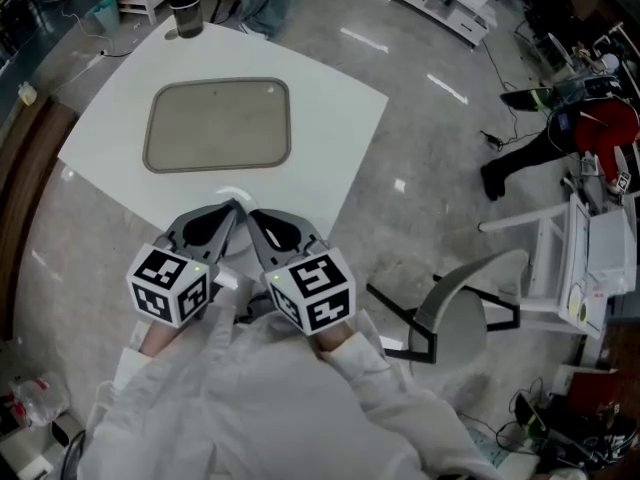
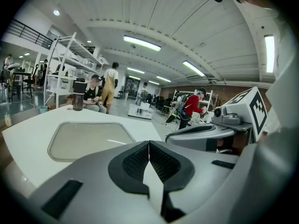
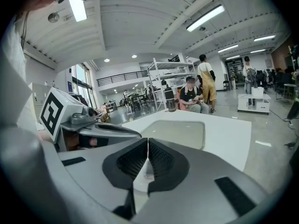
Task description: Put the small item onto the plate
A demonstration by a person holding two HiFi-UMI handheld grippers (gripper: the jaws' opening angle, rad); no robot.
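Here, closed left hand-held gripper [image 2: 149, 147] near tray [image 2: 88, 139].

white table [image 1: 330, 118] | grey tray [image 1: 218, 125] centre | dark tumbler [image 1: 186, 3] far corner | possibly white plate [image 1: 232, 194] near edge

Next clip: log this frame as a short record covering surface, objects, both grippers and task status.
surface: white table
on table: empty grey tray; dark tumbler at the far corner
left gripper: jaws together, nothing between
right gripper: jaws together, nothing between
gripper position: side by side over the table's near edge
plate: perhaps the white curved edge by the tips, mostly hidden
small item: not identifiable
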